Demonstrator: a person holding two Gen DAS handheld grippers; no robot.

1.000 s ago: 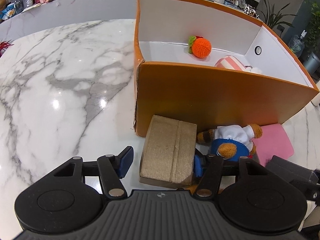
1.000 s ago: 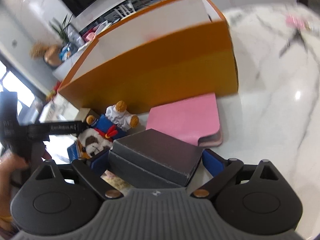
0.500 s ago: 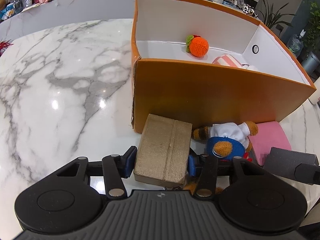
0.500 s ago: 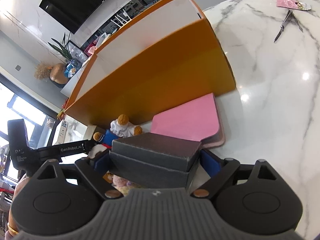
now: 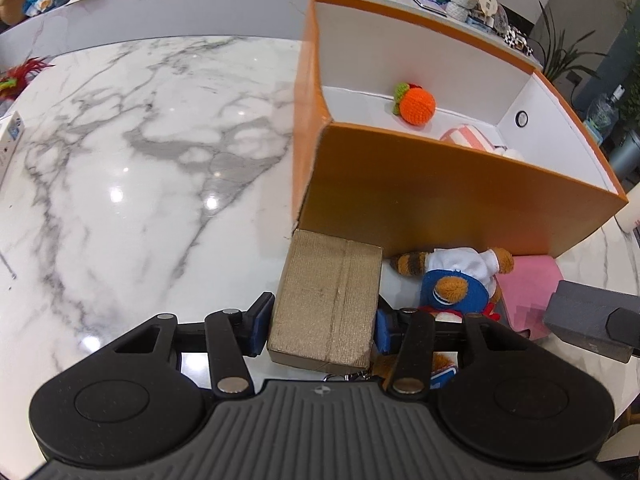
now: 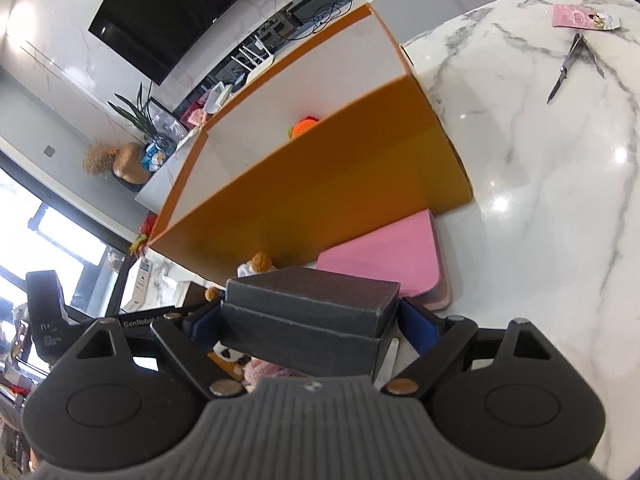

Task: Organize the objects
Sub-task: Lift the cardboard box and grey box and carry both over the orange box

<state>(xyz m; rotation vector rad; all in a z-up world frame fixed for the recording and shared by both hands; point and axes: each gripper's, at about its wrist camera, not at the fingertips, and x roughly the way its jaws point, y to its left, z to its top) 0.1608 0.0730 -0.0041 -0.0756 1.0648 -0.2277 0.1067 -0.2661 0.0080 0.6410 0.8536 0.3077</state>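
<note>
A: Left wrist view: our left gripper (image 5: pixel 320 326) has both pads pressed on the brown box (image 5: pixel 328 300), which sits on the marble (image 5: pixel 140 160) against the bin (image 5: pixel 440 196). Inside the bin: the knit orange (image 5: pixel 416 104) and a striped item (image 5: pixel 466 138)

B: Right wrist view: our right gripper (image 6: pixel 308 326) is closing on the grey box (image 6: pixel 312 308), pads at both sides, box apparently off the marble

A: We judge two in. Left outside: both boxes, plush (image 5: pixel 456 280), pink pad (image 6: pixel 384 256)
</note>
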